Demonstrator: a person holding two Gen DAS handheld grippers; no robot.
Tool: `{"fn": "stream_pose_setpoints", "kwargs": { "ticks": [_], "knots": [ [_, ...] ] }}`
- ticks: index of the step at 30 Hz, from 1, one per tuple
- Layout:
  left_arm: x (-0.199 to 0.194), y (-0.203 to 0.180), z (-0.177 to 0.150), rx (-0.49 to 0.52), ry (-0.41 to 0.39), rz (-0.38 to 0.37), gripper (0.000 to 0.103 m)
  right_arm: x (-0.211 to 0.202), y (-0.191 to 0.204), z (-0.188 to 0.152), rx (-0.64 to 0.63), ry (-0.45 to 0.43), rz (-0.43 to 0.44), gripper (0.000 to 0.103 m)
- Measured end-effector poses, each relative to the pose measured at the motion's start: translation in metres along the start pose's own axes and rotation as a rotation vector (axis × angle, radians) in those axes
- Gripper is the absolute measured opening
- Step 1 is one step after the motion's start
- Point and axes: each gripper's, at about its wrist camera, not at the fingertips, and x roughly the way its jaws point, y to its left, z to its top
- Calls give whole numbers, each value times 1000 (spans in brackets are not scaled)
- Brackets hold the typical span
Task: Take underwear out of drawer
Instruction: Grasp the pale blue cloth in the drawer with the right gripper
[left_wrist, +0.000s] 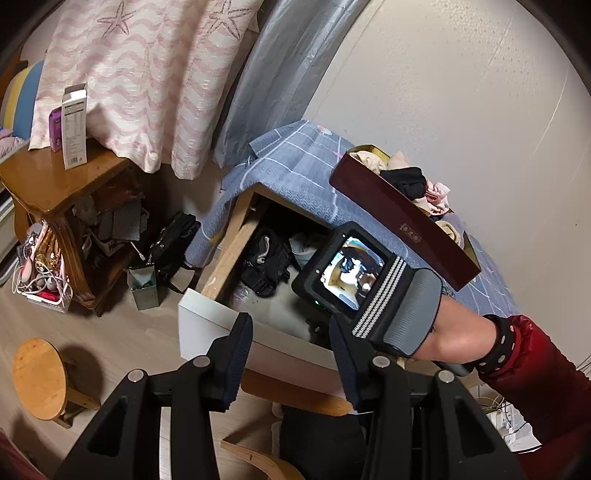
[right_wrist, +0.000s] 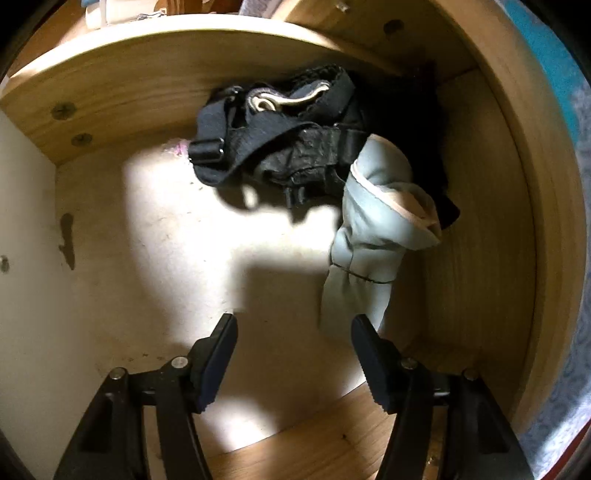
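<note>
A pulled-out wooden drawer (right_wrist: 110, 88) holds the underwear: a tangle of black underwear (right_wrist: 295, 144) heaped against the back wall, and just right of it a pale grey-green garment (right_wrist: 373, 221) with cream trim, draped toward the front. The right gripper (right_wrist: 293, 347) hangs inside the drawer over its pale floor, fingers spread wide and empty, the right finger just beside the grey-green cloth (contact cannot be judged). From the left wrist view, the left gripper (left_wrist: 290, 354) sits outside, above the white drawer front (left_wrist: 207, 325), fingers likewise wide and holding nothing — beyond them a gloved hand (left_wrist: 410, 314) reaches into the drawer. Further right, a maroon box (left_wrist: 399, 214) of folded garments rests on the blue-covered tabletop (left_wrist: 295, 162).
</note>
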Motion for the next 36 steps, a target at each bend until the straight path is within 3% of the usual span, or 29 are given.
{"fn": "stream_pose_setpoints", "kwargs": {
  "ticks": [3,10,12,13,14,18,23,27,31,32,33,36],
  "knots": [
    [3,-3,-1,4,4,-10,43,10,-14,-3,107,45,31,66],
    [7,-9,-1,5,4,-38,43,17,-17,6,137,11,-24,67],
    [8,-9,-2,2,4,-38,43,12,-16,15,140,0,-32,63],
    [8,-9,-3,1,8,-40,43,12,-15,18,140,-7,-36,57],
    [9,-9,-4,1,11,-41,43,13,-15,20,131,-6,-59,42],
    [8,-8,-8,3,11,-38,43,14,-24,18,134,-11,-127,7],
    [11,-15,-14,59,20,46,43,9,-23,-4,112,-13,-77,0],
    [13,-18,-16,74,24,36,43,4,-17,-22,116,-1,56,0],
    [18,-17,-17,66,32,48,43,-5,-16,-29,111,-33,-15,0],
    [19,-17,-18,65,33,53,43,-8,-10,-37,103,-34,-41,13],
    [19,-17,-18,67,36,63,43,-4,-13,-35,95,-30,-58,49],
    [18,-16,-19,80,16,141,43,0,-19,-25,124,-36,-52,60]
  ]
}}
